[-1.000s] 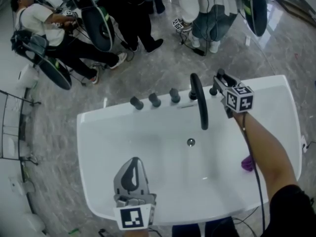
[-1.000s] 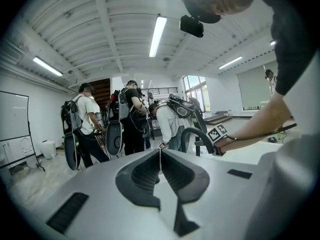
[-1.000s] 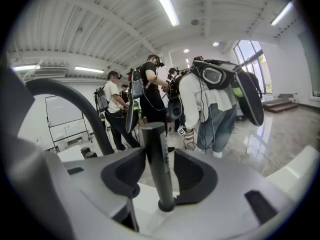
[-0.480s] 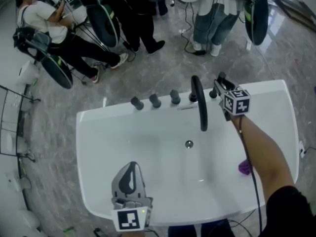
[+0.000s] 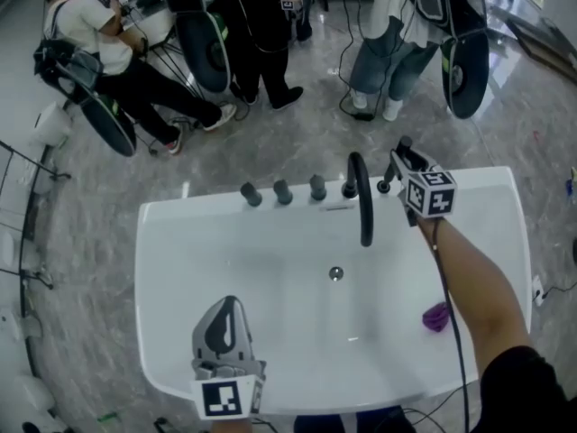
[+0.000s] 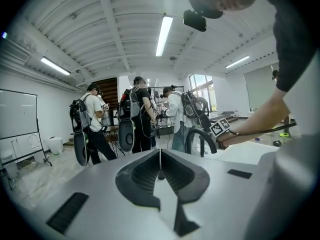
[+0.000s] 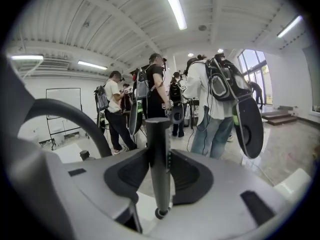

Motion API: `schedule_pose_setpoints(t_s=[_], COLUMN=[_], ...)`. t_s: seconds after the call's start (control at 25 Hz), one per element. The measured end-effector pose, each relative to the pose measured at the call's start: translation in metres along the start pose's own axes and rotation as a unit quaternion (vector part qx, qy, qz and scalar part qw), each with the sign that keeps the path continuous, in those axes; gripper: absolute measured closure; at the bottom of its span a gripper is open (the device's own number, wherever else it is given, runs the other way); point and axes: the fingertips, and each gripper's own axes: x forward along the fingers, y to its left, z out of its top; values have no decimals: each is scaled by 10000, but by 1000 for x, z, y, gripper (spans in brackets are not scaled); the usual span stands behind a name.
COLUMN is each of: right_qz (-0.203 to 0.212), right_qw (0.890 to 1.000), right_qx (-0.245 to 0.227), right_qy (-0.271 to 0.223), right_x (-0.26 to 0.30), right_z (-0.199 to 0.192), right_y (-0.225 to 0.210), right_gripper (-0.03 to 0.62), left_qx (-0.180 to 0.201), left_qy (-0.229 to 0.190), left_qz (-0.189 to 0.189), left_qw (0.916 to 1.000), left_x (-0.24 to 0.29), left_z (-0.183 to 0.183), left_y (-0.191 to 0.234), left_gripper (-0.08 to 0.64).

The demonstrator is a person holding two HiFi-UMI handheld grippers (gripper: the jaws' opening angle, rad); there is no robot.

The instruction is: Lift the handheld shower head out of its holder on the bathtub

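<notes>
Right tongs (image 5: 403, 156) just closed onto shower head (image 7: 159, 149); left tongs (image 5: 226, 307) clenched empty.

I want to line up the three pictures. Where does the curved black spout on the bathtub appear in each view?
Head view: the curved black spout stands on the far deck, right of the three knobs, arching over the basin.
Left gripper view: the spout is a small arch just right of centre.
Right gripper view: the spout is a thick arc at far left.
Shared landmark: the white bathtub.
</notes>
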Motion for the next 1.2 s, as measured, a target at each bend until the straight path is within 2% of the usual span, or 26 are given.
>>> schedule_pose_setpoints(t_s=[0.16, 0.4, 0.6, 0.92, 1.2], right_qz=[46, 62, 128, 198, 101], right_qw=[9998, 9998, 9992, 9977, 9969], right_qx=[-198, -66, -123, -10, -70], right_qy=[-64, -160, -363, -645, -783], right_x=[-13, -39, -68, -127, -187], right_z=[27, 60, 93, 135, 177], right_y=[6, 11, 21, 32, 34], right_gripper=[449, 449, 449, 449, 449], left_qx=[31, -5, 52, -62, -193], left_qy=[-119, -200, -466, -754, -845], left_qz=[-2, -11, -27, 234, -12], left_qw=[9999, 9998, 9989, 9969, 9962], left_x=[-4, -16, -29, -60, -73], left_z=[24, 51, 88, 127, 148], left_y=[9, 19, 30, 49, 34], left_gripper=[545, 545, 545, 545, 545])
